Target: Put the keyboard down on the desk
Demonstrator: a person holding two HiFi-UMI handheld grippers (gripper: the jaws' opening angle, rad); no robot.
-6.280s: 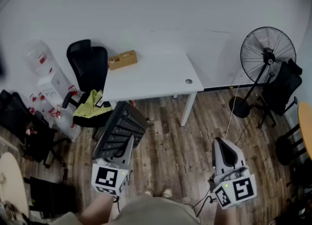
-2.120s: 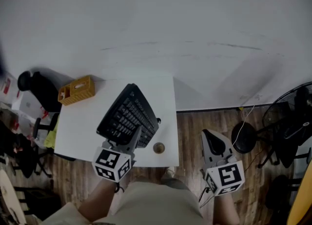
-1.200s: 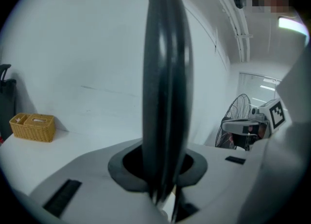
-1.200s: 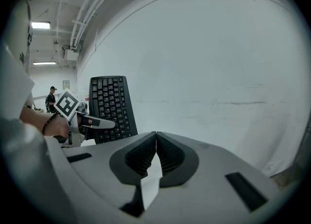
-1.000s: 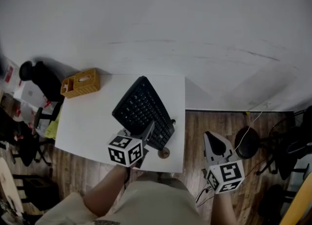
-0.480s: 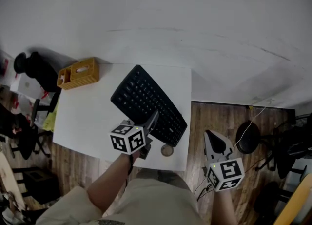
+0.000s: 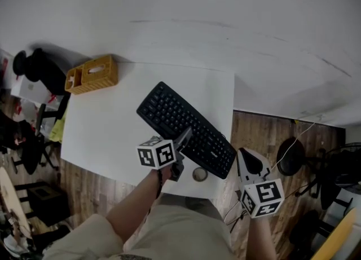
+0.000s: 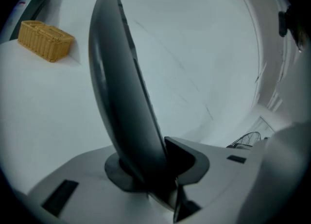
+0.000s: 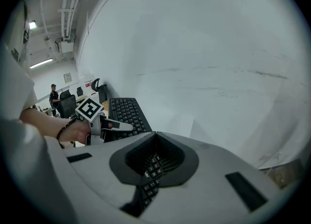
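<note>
The black keyboard (image 7: 186, 129) lies slantwise across the white desk (image 7: 113, 123), its right end near the desk's front right corner. My left gripper (image 7: 185, 136) holds its near long edge; the jaws are opening, with the keyboard's edge (image 8: 121, 87) still filling the gap and touching the pads at my left gripper (image 8: 146, 174). My right gripper (image 7: 246, 154) hangs shut and empty just off the desk's right edge, over the wooden floor. From the right gripper view, the keyboard (image 9: 127, 113) and left gripper (image 9: 121, 127) show beyond my shut right gripper (image 9: 152, 134).
A yellow woven basket (image 7: 92, 75) stands at the desk's back left corner. A round cable grommet (image 7: 199, 174) sits by the front edge beside the keyboard. A black chair (image 7: 34, 64) stands left of the desk, a fan base (image 7: 290, 156) on the floor at the right.
The keyboard has swung lower and rightward, flattening onto the desk toward its front right corner. My left gripper went with it. The right gripper has barely moved.
</note>
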